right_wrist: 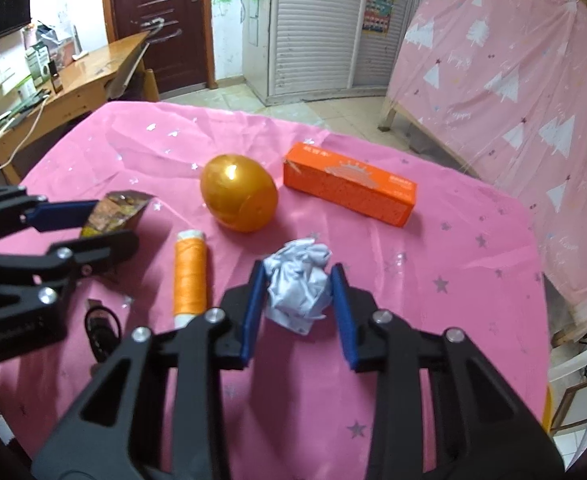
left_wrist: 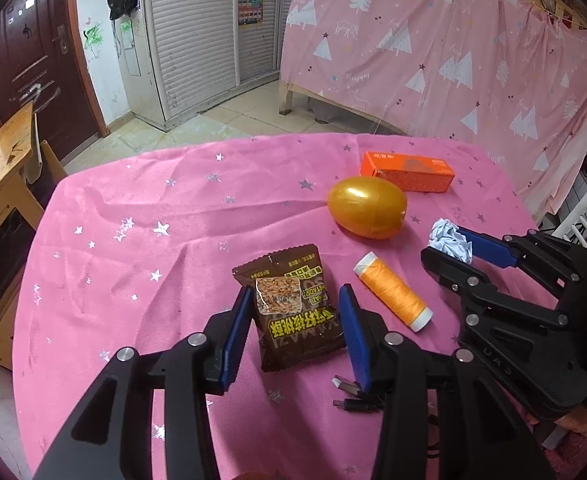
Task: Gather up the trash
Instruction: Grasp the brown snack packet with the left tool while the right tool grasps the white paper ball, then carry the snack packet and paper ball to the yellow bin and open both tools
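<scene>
Around the gold egg on the pink tablecloth, the trash is lying in two spots: a brown snack bag is sitting in front of the egg and to its left, and a crumpled paper ball is sitting in front of it and to its right. The left gripper is squeezing the snack bag between its blue pads, and the right gripper is closing narrow around the paper ball, with its pads touching the sides. An orange thread spool is lying between the two pieces of trash, and an orange box is resting just behind the egg.
</scene>
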Tool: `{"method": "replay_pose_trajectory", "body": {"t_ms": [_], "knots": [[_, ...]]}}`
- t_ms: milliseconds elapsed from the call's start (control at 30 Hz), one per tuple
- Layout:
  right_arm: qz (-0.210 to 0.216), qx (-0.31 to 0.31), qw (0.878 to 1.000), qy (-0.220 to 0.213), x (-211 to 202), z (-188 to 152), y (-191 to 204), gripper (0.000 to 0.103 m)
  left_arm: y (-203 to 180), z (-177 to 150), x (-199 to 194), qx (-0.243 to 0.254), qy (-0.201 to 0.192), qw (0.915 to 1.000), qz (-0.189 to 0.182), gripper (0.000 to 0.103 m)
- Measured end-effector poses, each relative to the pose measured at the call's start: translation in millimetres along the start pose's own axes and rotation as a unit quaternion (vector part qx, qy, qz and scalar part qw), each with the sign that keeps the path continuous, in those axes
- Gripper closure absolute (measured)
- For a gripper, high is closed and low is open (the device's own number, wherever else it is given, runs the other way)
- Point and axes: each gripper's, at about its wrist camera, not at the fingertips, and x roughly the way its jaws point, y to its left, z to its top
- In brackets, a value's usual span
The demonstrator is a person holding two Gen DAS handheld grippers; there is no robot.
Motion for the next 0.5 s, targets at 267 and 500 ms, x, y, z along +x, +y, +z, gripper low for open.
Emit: {"method": "replay_pose_trajectory", "body": {"t_ms": [267, 500], "knots": [[-0.011, 0.016, 1.000, -0.023, -23, -6, -16, 0.072, -18, 6, -21, 0.014, -0.017, 0.9998, 0.004, 0.064], [-0.027, 0.041, 0.998, -0.045, -50, -21, -48, 0.072, -62, 14, -39, 0.044, -0.036, 0.9984, -0.004, 0.064]]}}
